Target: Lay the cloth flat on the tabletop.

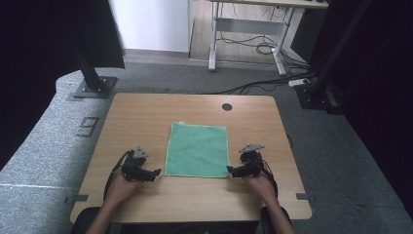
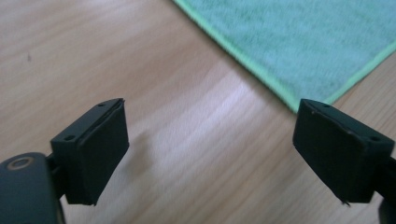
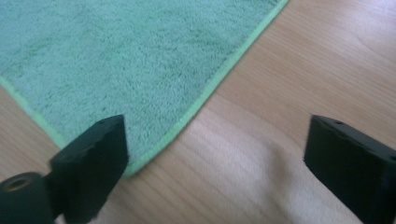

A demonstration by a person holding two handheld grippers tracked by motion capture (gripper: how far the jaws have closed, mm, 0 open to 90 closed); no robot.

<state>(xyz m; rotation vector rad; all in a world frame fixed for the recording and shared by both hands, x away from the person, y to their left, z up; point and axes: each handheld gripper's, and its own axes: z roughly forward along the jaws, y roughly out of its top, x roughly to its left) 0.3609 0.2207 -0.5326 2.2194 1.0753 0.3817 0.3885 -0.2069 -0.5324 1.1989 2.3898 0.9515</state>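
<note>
The cloth (image 1: 197, 150) lies flat mid-table (image 1: 146, 112), and I judge this the approach to its two near corners. My left gripper (image 1: 157, 172) sits at its 7 o'clock and my right gripper (image 1: 229, 169) at 5, both jaws wide and empty. Next I'd ease each pair over its corner and pinch.

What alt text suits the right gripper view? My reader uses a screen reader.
Open black tongs hover over the near corner of a flat green terry cloth with a lighter green hem, lying on a light wooden table.
</note>
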